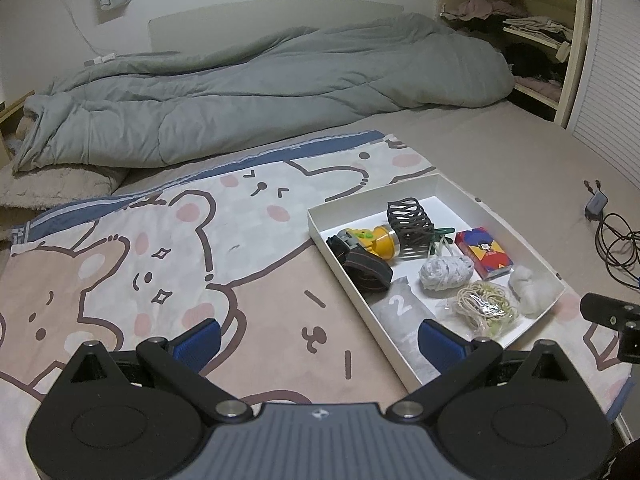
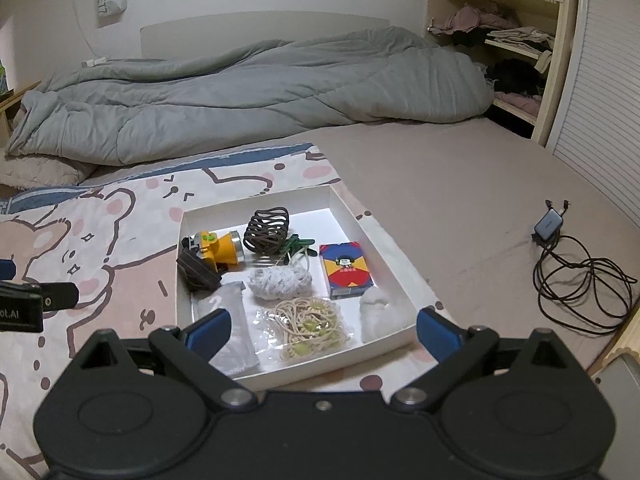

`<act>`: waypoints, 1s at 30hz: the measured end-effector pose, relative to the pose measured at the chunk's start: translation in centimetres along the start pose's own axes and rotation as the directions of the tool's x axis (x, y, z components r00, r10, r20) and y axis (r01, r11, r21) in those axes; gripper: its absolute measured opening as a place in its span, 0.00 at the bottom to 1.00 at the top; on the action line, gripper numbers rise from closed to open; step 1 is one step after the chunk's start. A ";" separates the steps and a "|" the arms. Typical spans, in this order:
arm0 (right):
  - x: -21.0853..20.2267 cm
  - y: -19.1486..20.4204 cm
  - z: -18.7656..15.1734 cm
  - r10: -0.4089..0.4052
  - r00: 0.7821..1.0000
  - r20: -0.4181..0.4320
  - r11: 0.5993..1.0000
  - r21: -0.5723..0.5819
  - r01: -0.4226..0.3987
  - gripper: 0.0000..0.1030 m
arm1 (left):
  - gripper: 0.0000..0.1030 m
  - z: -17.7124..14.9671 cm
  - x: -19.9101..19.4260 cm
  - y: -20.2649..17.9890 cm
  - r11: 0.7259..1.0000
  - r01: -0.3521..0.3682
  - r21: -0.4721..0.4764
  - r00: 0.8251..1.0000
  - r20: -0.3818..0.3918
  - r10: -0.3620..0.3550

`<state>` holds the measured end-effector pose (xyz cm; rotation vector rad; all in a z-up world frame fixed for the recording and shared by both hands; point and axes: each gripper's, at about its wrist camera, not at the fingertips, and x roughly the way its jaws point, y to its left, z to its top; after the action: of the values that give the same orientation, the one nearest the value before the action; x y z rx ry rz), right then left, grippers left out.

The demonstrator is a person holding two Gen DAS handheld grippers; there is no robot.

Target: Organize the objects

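Nearby, both hand-held grippers (image 1: 319, 342) (image 2: 322, 334) spread apart, empty, before the white tray (image 2: 384, 236); charger cable (image 2: 580, 280) aside.

You have a shallow white box (image 2: 400, 280) lying open on the bear-print blanket, all items inside. At its far left lies a yellow headlamp (image 2: 218, 250) with its dark strap; beside it a dark wire-mesh holder (image 2: 266, 230) over green clips. Mid-box sits a white yarn ball (image 2: 280, 282), with a red-blue-yellow card pack (image 2: 346, 274) to its right. Near edge: grey pouch (image 2: 230, 320), bagged cream cord (image 2: 310, 326), white wad (image 2: 380, 314).
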<state>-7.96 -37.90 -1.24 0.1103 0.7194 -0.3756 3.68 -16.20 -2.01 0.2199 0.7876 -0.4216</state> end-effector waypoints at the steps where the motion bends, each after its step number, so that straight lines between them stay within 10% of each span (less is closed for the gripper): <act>1: 0.0 0.0 0.0 0.001 1.000 0.000 1.000 0.001 -0.001 0.97 | 1.00 0.0 0.0 0.1 1.000 0.000 0.000 1.000 0.000 0.000; 30: 0.0 -0.1 0.1 0.004 1.000 -0.003 1.000 0.006 -0.004 0.97 | 1.00 0.1 0.4 -0.3 1.000 0.010 -0.005 1.000 -0.010 -0.011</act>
<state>-7.93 -38.04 -1.21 0.1176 0.7210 -0.3738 3.83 -16.61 -2.22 0.2133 0.8003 -0.4285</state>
